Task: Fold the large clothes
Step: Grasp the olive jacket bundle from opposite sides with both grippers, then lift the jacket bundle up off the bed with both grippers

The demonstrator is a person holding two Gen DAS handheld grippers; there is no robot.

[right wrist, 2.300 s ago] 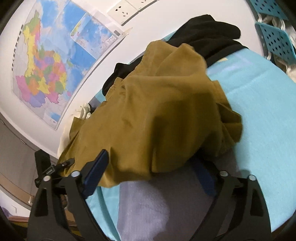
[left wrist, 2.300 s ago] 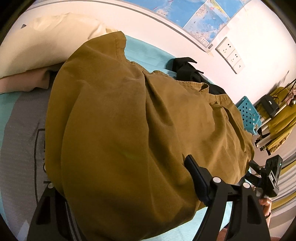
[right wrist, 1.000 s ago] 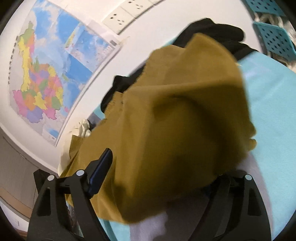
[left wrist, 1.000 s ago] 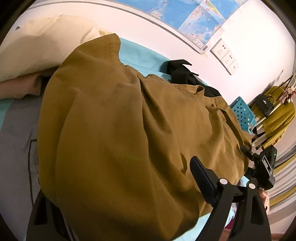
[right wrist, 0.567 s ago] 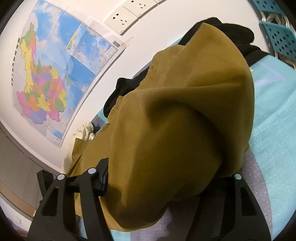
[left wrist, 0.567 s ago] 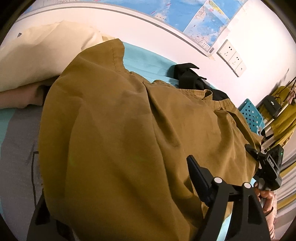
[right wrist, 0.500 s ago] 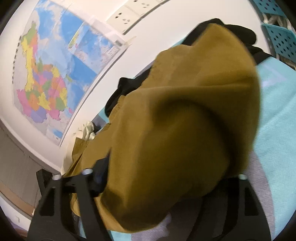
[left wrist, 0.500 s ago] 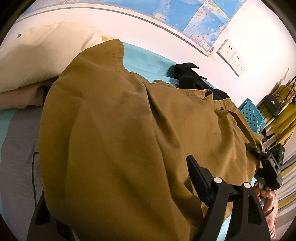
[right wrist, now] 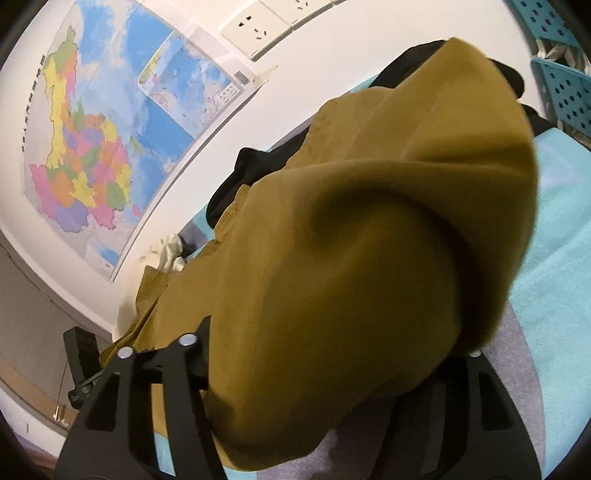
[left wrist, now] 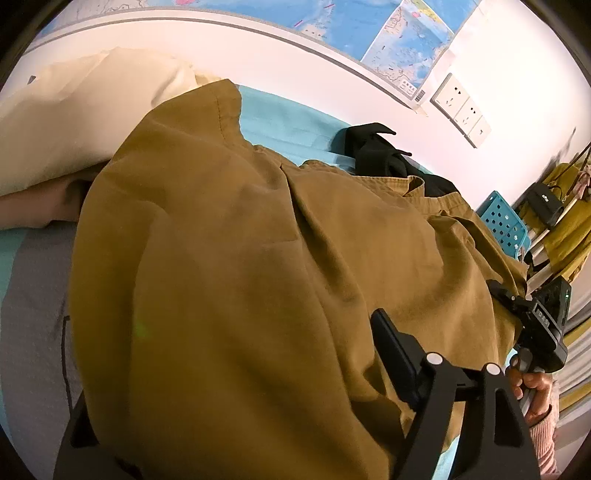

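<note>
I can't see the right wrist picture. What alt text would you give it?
A mustard-brown garment billows between the closing fingers of the right gripper, hiding most of a turquoise bed sheet. Behind it lie black clothing, a colourful wall map and a white socket panel.

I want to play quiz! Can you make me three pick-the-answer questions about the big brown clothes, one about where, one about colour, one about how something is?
1. Where is the black garment?
A. behind the mustard garment, by the wall
B. on the floor
C. in the basket

2. What colour is the bed sheet?
A. red
B. turquoise
C. black

3. How is the mustard garment lying?
A. neatly folded flat
B. hanging up
C. bunched and draped over the fingers

Answers: A, it lies beyond the mustard cloth; B, the sheet is turquoise; C, the cloth is rumpled.
</note>
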